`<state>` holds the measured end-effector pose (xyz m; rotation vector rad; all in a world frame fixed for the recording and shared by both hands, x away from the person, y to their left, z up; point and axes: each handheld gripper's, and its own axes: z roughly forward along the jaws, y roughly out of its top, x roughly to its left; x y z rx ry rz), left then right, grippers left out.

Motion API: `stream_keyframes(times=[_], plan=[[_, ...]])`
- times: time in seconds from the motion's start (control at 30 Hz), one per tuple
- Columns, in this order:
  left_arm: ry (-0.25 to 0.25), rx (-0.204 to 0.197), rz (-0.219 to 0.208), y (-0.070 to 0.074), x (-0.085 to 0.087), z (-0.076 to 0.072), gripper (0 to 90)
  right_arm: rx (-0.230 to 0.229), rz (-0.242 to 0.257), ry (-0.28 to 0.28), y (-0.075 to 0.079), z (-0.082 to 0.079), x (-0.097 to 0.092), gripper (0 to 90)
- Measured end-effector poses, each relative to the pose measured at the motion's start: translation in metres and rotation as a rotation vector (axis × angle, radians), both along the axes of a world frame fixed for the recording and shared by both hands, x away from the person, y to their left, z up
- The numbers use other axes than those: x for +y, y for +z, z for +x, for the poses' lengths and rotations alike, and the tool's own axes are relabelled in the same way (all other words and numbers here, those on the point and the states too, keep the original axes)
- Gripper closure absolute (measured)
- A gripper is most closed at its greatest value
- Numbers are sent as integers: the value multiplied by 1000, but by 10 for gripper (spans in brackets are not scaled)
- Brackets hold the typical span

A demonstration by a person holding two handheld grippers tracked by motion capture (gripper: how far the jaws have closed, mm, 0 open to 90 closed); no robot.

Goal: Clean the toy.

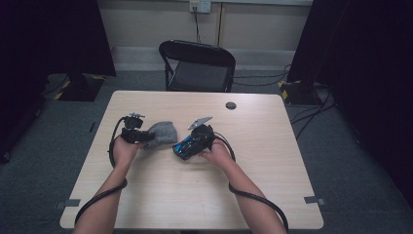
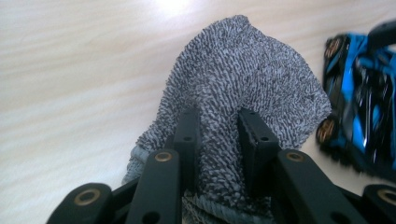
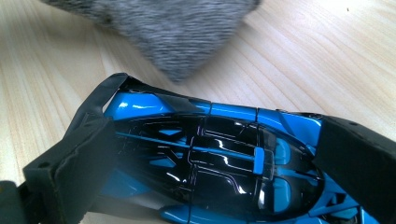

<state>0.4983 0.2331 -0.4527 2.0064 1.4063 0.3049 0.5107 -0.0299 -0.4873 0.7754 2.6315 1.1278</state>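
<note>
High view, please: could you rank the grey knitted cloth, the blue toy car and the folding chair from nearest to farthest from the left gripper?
From the left gripper:
1. Grey knitted cloth, clamped in its jaws.
2. Blue toy car, to its right, in the right gripper.
3. Folding chair, beyond the table's far edge.

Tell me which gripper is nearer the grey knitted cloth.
Left. The left gripper has its fingers pinching the grey knitted cloth; the right gripper is beside it, clamped on the blue toy car.

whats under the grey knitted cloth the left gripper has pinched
The grey knitted cloth drapes over the bare wooden table, and the left gripper bunches its near edge. Whatever lies under its middle is covered. The blue toy car sits beside it, not underneath.
</note>
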Motion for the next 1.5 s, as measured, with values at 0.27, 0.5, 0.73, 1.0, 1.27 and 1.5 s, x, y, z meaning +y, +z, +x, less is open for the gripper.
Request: stream_keyframes(times=[0.27, 0.5, 0.73, 1.0, 1.27, 1.5], plan=[[5, -11, -29, -6, -33, 23, 713, 1, 1, 3, 0, 1, 0, 0], [-48, 1, 5, -13, -55, 32, 658, 1, -2, 6, 0, 1, 0, 0], [-116, -42, 80, -6, -49, 30, 464, 2, 2, 6, 0, 1, 0, 0], [-145, -3, 97, -10, -39, 32, 469, 2, -2, 5, 0, 1, 0, 0], [-142, 79, 89, -22, -46, 33, 733, 2, 3, 2, 0, 0, 0, 0], [-29, 17, -5, -6, -58, 41, 786, 1, 5, -3, 0, 0, 0, 0]])
